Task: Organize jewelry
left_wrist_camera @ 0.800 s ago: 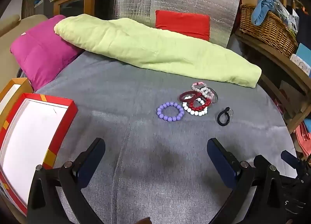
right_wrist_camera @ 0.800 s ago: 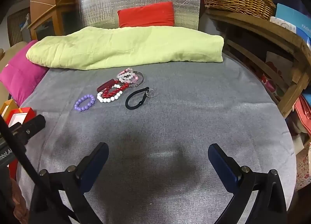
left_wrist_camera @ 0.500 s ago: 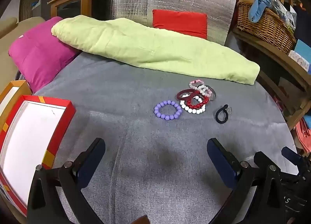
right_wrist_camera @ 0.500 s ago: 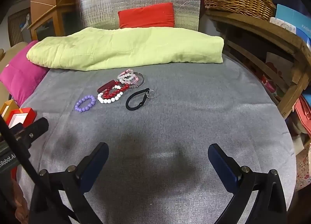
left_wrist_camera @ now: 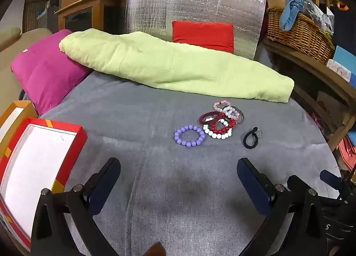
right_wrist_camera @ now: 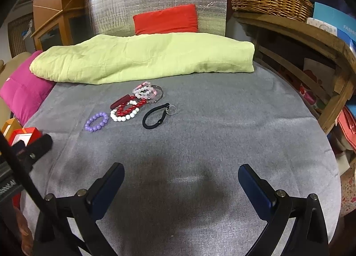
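Several bracelets lie on a grey cloth (left_wrist_camera: 155, 189): a purple bead bracelet (left_wrist_camera: 189, 136) (right_wrist_camera: 97, 121), a red and white bead pair (left_wrist_camera: 219, 128) (right_wrist_camera: 125, 110), a dark red band (left_wrist_camera: 208, 116), pink and clear bead bracelets (left_wrist_camera: 227, 109) (right_wrist_camera: 144, 92), and a black hair tie with a ring (left_wrist_camera: 251, 137) (right_wrist_camera: 156, 115). A red box with a white inside (left_wrist_camera: 33, 167) stands at the left. My left gripper (left_wrist_camera: 178, 178) is open and empty, short of the purple bracelet. My right gripper (right_wrist_camera: 180, 180) is open and empty, short of the hair tie.
A green folded blanket (left_wrist_camera: 173, 65) lies across the back, with a magenta pillow (left_wrist_camera: 42, 78) to its left. A silver foil panel (left_wrist_camera: 191, 7) with a red cushion stands behind. A wicker basket (left_wrist_camera: 298, 31) sits on a wooden shelf at the right.
Both grippers have moved slightly; the jewelry sits a little nearer and lower in the views. Nothing has been taken hold of.
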Demonstrator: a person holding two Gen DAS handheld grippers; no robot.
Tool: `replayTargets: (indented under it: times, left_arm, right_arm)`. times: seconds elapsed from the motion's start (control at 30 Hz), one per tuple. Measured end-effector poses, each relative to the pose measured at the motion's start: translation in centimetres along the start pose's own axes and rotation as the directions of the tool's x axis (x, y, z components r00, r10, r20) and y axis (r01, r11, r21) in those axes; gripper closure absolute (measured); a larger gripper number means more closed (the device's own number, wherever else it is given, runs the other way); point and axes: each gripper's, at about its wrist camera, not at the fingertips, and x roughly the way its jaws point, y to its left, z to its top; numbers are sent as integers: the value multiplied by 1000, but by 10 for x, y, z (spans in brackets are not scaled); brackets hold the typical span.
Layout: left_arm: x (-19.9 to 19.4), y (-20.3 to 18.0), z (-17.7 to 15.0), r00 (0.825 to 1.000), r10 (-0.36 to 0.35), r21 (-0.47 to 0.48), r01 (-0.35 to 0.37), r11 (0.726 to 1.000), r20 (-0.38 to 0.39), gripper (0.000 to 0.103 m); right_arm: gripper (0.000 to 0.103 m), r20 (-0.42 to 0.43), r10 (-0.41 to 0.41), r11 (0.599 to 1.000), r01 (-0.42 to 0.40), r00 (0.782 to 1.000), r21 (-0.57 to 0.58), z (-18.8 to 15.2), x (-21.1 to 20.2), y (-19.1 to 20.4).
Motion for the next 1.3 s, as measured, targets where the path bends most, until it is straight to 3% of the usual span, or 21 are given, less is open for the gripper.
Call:
replayTargets:
  times: [0.2,0.3,0.4,0.53,1.3]
  left_arm:
    - [0,-1,2,1000,-23,-4,23,1000,-5,0]
    - [7,-1,0,997,-37,-13,36,999,-66,0]
    - [9,1,1,997,-11,-13,10,1000,-74,0]
    - [15,2,0,993,-29,-23,27,999,-114,0]
    - [21,6,-5,989,14,-22,-17,1000,-150,0]
  right_arm:
    - [0,9,3,1000,-3,1000,-3,1,-1,1]
    - [0,4,3,1000,-3,1000,-2,0,-1,0]
    - [0,2,-2,1000,2,1000,-7,0,0,0]
    - [0,2,-3,1000,3,1000,-9,0,1,1]
    - [0,-14,-16,1000,16,1000,-19,-2,5,1]
